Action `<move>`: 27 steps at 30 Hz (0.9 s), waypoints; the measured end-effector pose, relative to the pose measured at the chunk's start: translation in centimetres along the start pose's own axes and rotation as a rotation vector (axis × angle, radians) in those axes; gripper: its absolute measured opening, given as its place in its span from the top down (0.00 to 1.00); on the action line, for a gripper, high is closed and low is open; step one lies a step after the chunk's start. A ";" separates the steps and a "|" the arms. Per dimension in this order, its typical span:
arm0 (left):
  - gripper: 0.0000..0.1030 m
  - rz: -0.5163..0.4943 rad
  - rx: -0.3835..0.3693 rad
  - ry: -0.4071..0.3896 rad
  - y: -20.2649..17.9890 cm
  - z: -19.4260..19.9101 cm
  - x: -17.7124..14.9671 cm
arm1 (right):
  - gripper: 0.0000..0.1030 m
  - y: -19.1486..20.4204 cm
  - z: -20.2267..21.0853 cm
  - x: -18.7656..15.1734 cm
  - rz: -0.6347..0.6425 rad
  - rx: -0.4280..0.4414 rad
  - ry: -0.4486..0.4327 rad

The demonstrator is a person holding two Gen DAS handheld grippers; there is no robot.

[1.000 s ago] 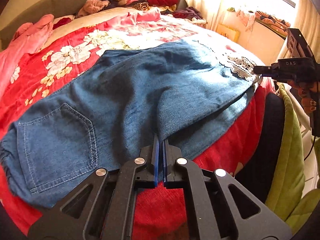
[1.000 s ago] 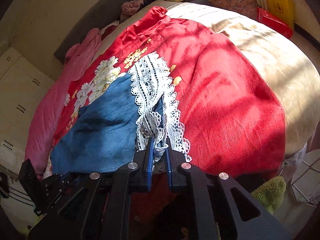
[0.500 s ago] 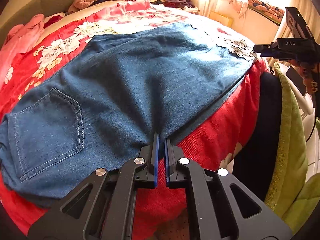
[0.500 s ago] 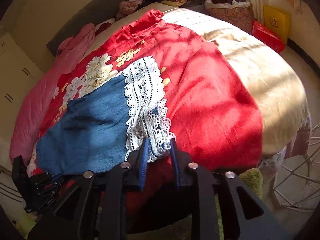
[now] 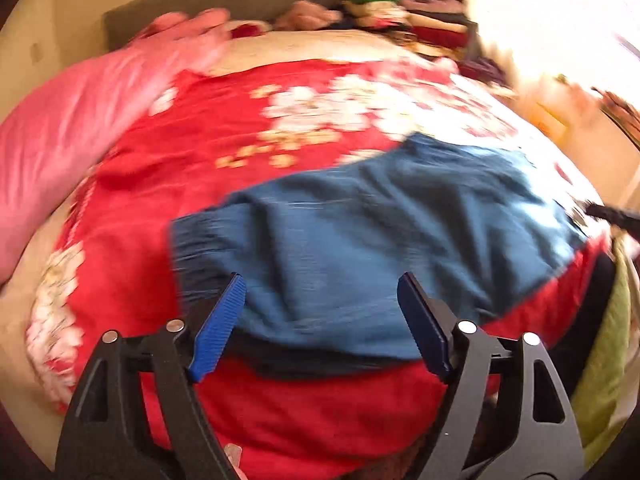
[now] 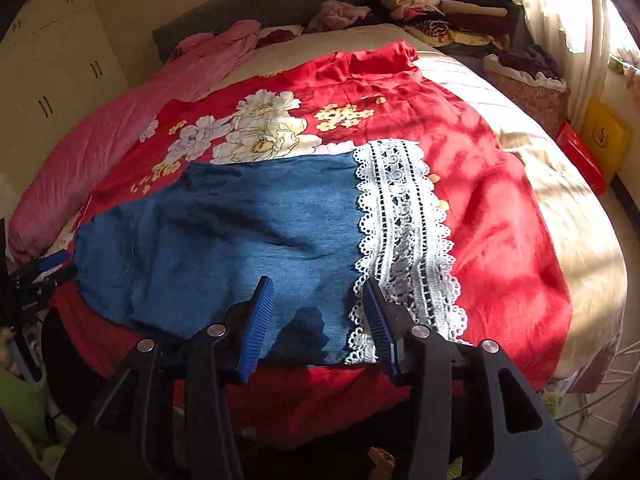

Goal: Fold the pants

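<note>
The blue denim pants (image 6: 240, 232) lie flat, folded lengthwise, on the red floral bedspread (image 6: 480, 168), with a white lace hem (image 6: 404, 232) at the right end. In the left wrist view the pants (image 5: 360, 248) are blurred by motion. My left gripper (image 5: 322, 292) is open and empty, just above the near edge of the denim near the waist end. My right gripper (image 6: 318, 292) is open and empty over the near edge, beside the lace hem. The left gripper also shows at the far left of the right wrist view (image 6: 44, 272).
A pink quilt (image 6: 120, 136) lies along the left of the bed. Stacks of folded clothes (image 6: 448, 8) sit at the headboard. A green cloth (image 5: 604, 380) and a dark item hang at the near bed edge. Yellow and red boxes (image 6: 596, 144) stand on the right floor.
Both grippers have opened and let go of the pants. The pants now lie flat on the bed. The left gripper has swung left towards the waist end.
</note>
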State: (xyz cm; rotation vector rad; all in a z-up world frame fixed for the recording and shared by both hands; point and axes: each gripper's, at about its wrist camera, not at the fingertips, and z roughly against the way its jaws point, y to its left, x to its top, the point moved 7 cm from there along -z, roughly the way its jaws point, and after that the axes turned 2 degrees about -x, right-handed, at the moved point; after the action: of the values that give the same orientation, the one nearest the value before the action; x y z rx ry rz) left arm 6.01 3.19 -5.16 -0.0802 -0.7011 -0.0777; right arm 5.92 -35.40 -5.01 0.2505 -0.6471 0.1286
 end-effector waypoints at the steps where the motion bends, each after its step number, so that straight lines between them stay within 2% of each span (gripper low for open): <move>1: 0.21 0.034 0.018 0.006 1.2 -0.2 0.1 | 0.56 0.1 -0.2 -0.1 0.001 0.004 0.006; 3: 0.11 0.105 0.076 0.019 3.5 -0.8 0.1 | 0.49 0.1 -0.2 -0.3 -0.003 0.007 0.008; 5: 0.11 0.173 0.108 0.041 5.3 -1.8 -0.1 | 0.45 -0.2 -0.3 -0.4 -0.012 0.004 0.012; 7: 0.12 0.225 0.054 0.055 6.0 -2.9 -0.4 | 0.45 -0.6 -0.5 -0.5 -0.025 -0.002 0.021; 8: 0.19 0.238 0.028 0.053 5.9 -3.4 -0.4 | 0.45 -0.8 -0.6 -0.6 -0.030 -0.004 0.027; 9: 0.54 0.241 0.010 0.050 5.7 -3.8 -0.4 | 0.45 -1.0 -0.8 -0.8 -0.034 -0.008 0.033; 10: 0.65 0.230 0.015 0.049 5.5 -4.1 -0.5 | 0.45 -1.1 -0.9 -0.9 -0.036 -0.014 0.043; 12: 0.65 0.215 0.035 0.024 5.8 -3.6 -0.3 | 0.45 -1.4 -1.0 -1.3 -0.043 -0.016 0.054; 15: 0.65 0.173 0.115 0.002 6.8 -2.9 -0.2 | 0.45 -1.7 -1.3 -1.7 -0.050 -0.012 0.061; 19: 0.55 0.196 0.116 0.034 7.5 -3.8 -1.0 | 0.45 -1.8 -2.1 -2.3 -0.041 -0.027 0.075; 21: 0.53 0.209 0.111 0.026 7.6 -3.5 -0.9 | 0.45 -1.7 -2.0 -2.3 -0.032 -0.027 0.076; 24: 0.48 0.181 0.141 -0.033 7.3 -1.1 0.2 | 0.43 -1.6 -0.9 -1.9 -0.045 -0.001 0.043; 27: 0.36 0.140 0.143 -0.097 6.1 1.2 1.7 | 0.33 -0.9 -0.1 -1.2 -0.021 0.008 0.009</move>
State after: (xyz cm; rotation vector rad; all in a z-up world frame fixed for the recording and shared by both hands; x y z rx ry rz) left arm 7.15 9.29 -3.45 0.0044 -0.7940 0.1112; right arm 5.25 -36.24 -5.99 0.2645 -0.6351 0.1126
